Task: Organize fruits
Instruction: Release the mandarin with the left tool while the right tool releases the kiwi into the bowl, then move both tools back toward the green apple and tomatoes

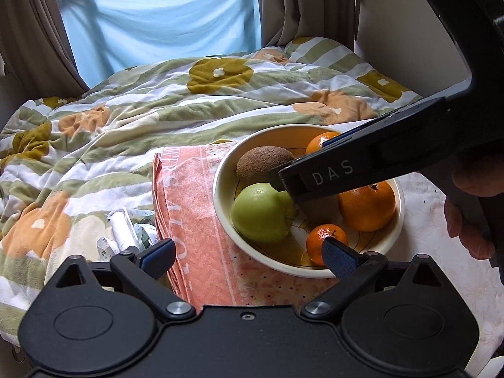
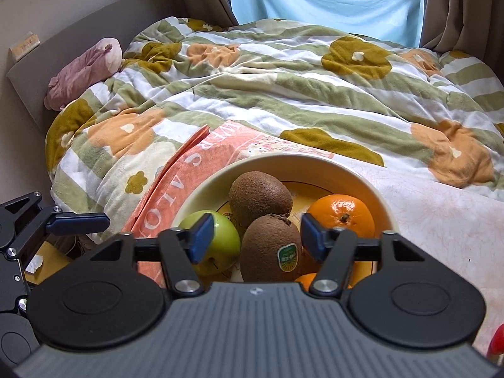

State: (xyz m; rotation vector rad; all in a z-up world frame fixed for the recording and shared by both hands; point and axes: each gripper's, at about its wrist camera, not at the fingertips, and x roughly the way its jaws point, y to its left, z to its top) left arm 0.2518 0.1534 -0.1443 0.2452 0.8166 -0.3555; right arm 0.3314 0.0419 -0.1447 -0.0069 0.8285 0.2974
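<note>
A cream bowl (image 1: 220,195) (image 2: 283,159) holds a green apple (image 1: 261,212) (image 2: 220,239), a brown kiwi (image 1: 261,160) (image 2: 260,195), a big orange (image 1: 367,206) (image 2: 341,214) and two small mandarins (image 1: 326,242) (image 1: 321,141). A second kiwi with a green sticker (image 2: 271,245) stands between the pads of my right gripper (image 2: 256,236), which is open and does not press on it. In the left wrist view that gripper's black finger (image 1: 330,170) reaches over the bowl and hides this kiwi. My left gripper (image 1: 249,256) is wide open at the bowl's near rim, holding nothing.
The bowl sits on a table with a pale floral cover (image 1: 441,252), partly on a folded orange-pink cloth (image 1: 189,204). A flowered quilt (image 1: 157,104) covers the bed behind. Crumpled wrappers (image 1: 123,233) lie at the left. A person's hand (image 1: 466,220) grips the right tool.
</note>
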